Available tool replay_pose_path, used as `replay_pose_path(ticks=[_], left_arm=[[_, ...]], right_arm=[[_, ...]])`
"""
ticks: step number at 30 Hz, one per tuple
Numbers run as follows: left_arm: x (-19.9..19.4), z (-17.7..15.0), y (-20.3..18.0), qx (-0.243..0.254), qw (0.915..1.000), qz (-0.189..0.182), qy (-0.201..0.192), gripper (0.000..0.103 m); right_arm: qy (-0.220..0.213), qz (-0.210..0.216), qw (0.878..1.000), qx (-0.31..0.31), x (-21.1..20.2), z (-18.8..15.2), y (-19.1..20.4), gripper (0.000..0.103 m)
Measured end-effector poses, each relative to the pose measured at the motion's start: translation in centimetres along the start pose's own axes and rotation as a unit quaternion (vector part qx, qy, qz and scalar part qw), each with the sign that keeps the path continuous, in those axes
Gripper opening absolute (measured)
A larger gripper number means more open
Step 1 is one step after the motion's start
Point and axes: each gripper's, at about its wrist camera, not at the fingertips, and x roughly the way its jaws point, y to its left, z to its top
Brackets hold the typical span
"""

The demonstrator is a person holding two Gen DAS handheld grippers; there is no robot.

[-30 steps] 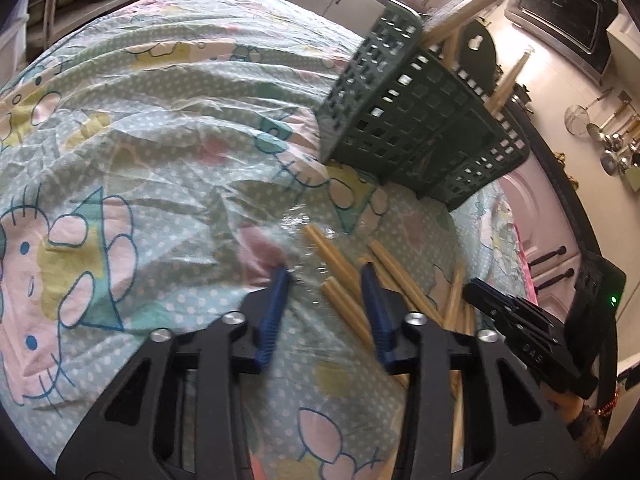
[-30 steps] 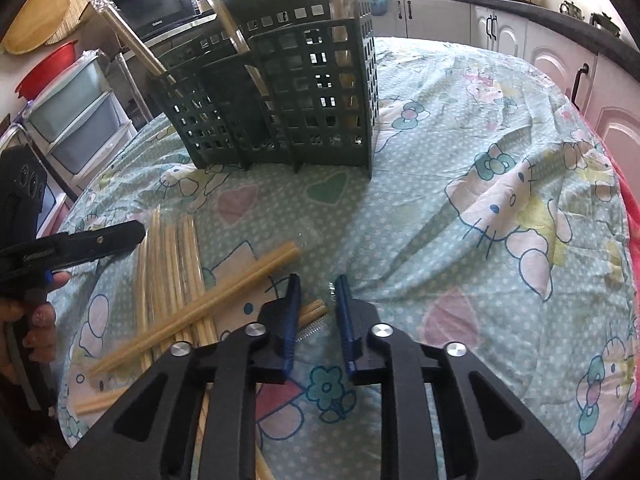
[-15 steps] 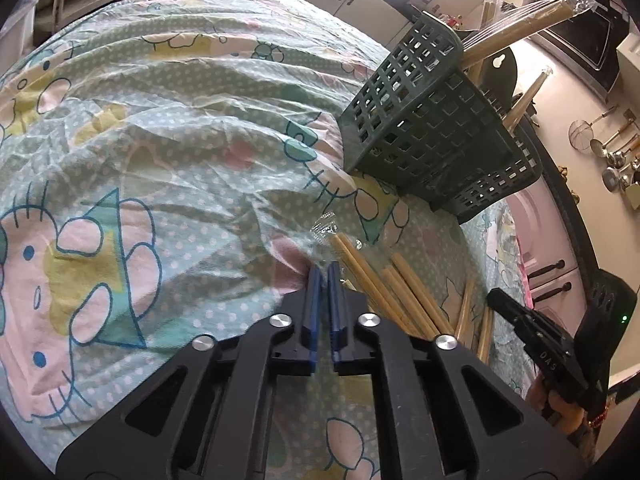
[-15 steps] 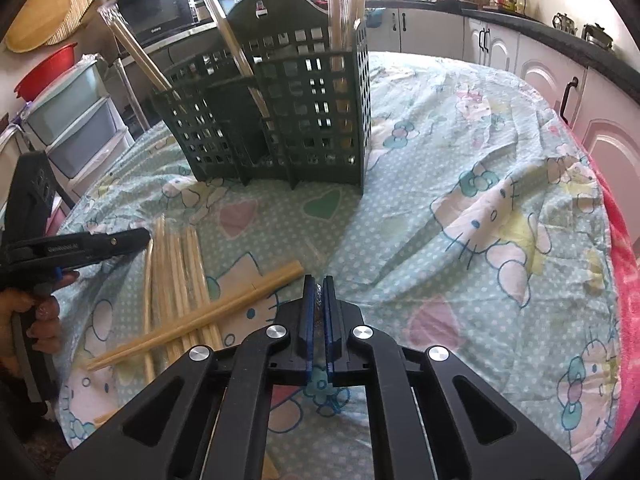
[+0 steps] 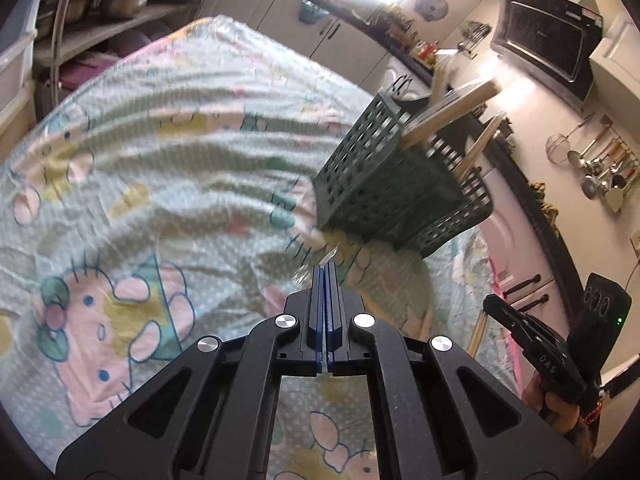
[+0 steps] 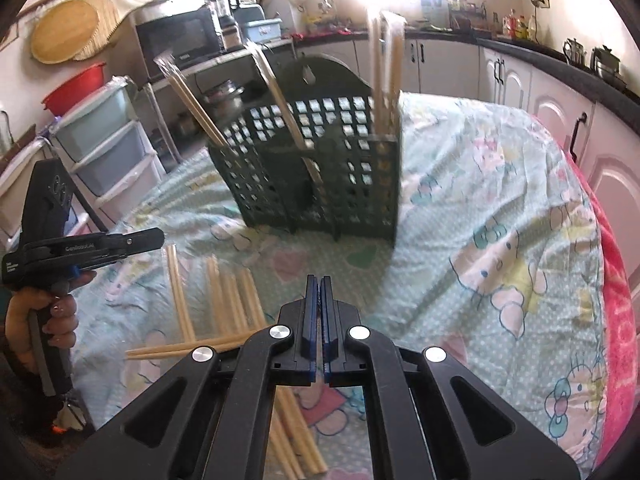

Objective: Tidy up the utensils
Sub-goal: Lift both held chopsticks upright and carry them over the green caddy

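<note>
Both grippers have risen off the cloth since a moment ago, and their jaws have just been closing. On the left gripper (image 5: 324, 270) the blue pads now stand together with a scrap of clear wrapper (image 5: 320, 262) pinched at their tips; whether a chopstick pack hangs from it I cannot tell, as the body of the tool hides what is below. On the right gripper (image 6: 319, 280) the pads are likewise pressed together, with a thin sliver of something between them that I cannot make out.

Ahead of the right fingers stands the dark green utensil caddy (image 6: 320, 184), upright on the cartoon-print tablecloth (image 6: 500, 208), with several wrapped chopstick packs (image 6: 384, 76) sticking up out of its compartments. Left of and below those fingers lie the loose chopsticks (image 6: 228, 300), scattered on the cloth, some crossing others. Further left, a hand (image 6: 40, 320) holds the other gripper's handle, raised above the table.
</note>
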Motion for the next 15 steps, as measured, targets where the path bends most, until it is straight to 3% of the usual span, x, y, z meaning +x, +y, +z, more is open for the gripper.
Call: replay_pose_path(ticks=[15], left_arm=[[-5.2,3.2,-7.1,0.076,0.9935,-0.054,-0.065,0.0]], right_arm=[[-0.078,0.05,0.995,-0.041,-5.5,5.0,4.0,0.002]])
